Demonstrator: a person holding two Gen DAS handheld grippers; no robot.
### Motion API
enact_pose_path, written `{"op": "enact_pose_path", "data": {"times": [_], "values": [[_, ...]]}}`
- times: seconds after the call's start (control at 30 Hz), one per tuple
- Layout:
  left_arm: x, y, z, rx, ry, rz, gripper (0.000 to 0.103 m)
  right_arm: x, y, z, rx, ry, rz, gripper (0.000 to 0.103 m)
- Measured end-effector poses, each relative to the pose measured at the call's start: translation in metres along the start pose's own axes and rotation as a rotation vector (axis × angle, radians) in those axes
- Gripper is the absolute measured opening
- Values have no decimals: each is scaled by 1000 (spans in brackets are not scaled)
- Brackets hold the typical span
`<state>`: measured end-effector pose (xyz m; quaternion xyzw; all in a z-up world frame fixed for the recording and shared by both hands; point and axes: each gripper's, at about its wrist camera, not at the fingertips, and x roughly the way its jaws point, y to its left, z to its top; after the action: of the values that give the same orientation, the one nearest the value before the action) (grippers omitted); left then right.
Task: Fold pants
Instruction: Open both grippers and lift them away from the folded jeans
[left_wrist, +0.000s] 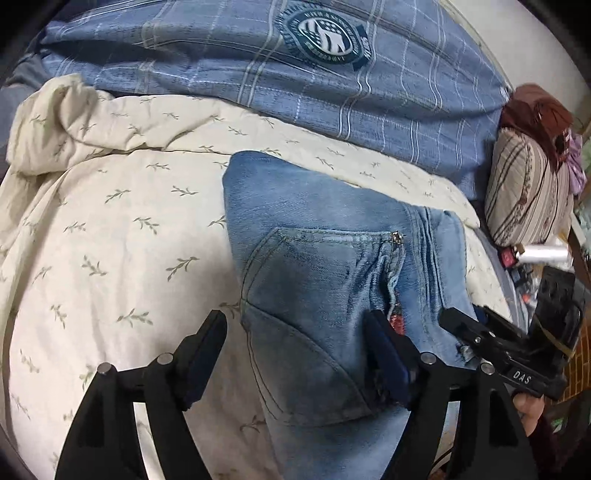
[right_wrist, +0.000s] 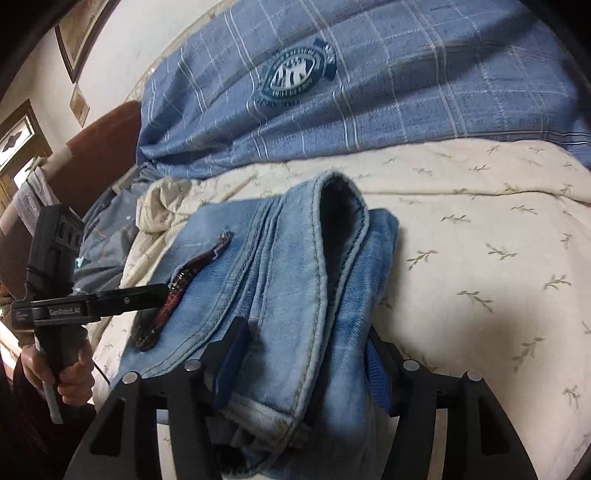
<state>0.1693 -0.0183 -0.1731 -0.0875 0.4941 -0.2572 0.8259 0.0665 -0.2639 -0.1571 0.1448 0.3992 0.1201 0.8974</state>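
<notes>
The light-blue pants (left_wrist: 332, 266) are lying folded into a thick bundle on the cream leaf-print quilt (left_wrist: 122, 221), which is covering the bed just in front of the blue plaid duvet (left_wrist: 258, 85) with its round crest. The left gripper (left_wrist: 295, 354) is hovering over the pocket side of the pants with its jaws standing wide open, one finger above the quilt and the other above the denim, gripping nothing. The right gripper (right_wrist: 303, 365) is sitting at the hem end of the pants, its jaws spread around the stacked leg layers, blue pads (right_wrist: 229, 365) lying against the cloth on both sides. A striped pillow (left_wrist: 528, 195) is resting beyond the pants' far edge.
</notes>
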Motion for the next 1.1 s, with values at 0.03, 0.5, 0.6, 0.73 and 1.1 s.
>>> {"op": "enact_pose_path", "data": {"times": [0.03, 0.5, 0.6, 0.73, 1.1], "values": [[-5, 0, -1, -15, -8, 4, 78, -8, 0, -3, 4, -15, -4, 63], [-120, -48, -38, 94, -272, 356, 90, -100, 19, -30, 27, -271, -22, 66], [-138, -60, -45, 126, -305, 402, 93, -111, 31, -40, 10, -283, -13, 66], [-158, -77, -58, 162, -357, 440, 95, -126, 48, -55, -21, -295, -1, 66], [-187, -96, -79, 176, -417, 449, 97, -179, 94, -63, -139, -399, 8, 68]]}}
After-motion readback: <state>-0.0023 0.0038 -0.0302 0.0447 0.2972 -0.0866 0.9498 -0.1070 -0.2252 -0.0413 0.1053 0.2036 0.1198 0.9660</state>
